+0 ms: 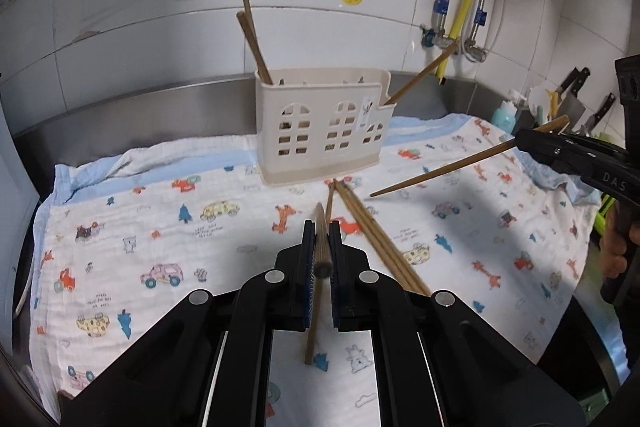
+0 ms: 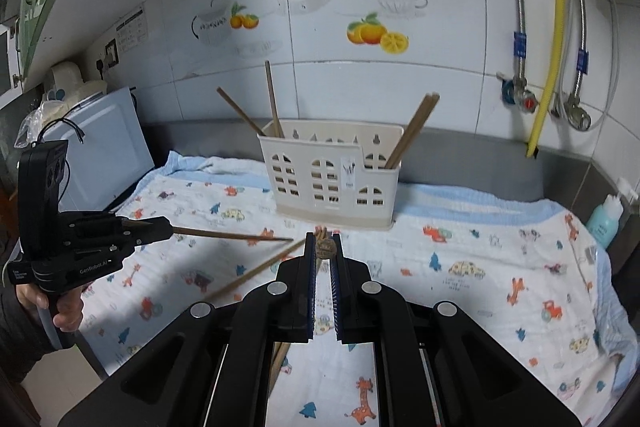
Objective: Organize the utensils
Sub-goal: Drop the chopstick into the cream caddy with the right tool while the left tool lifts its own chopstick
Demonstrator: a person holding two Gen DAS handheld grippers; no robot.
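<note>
Both grippers are holding one chopstick each above the printed cloth that covers the bench. Left gripper: fingers closed tight on a chopstick running lengthwise between the pads, blunt end facing the camera, tip pointing toward the holder. In the right wrist view that same left gripper sits near the left edge of the cloth with its chopstick sticking out roughly level toward the cloth's middle. Right gripper: fingers clamped on another chopstick, seen end-on between the pads. From the left wrist view the right gripper is over the right edge of the cloth, its chopstick slanting down toward the centre with the tip just above the cloth; contact can't be confirmed. The cream utensil holder stands upright at the back edge of the cloth, near the steel rim of the bench. It carries two chopsticks leaning left in its left end and one chopstick leaning right out of the lower right compartment. A loose bundle of chopsticks lies flat on the cloth just in front of the holder, running diagonally toward the near edge, right beside the left gripper's fingers. A teal bottle stands off the cloth at the bench's back right corner.
</note>
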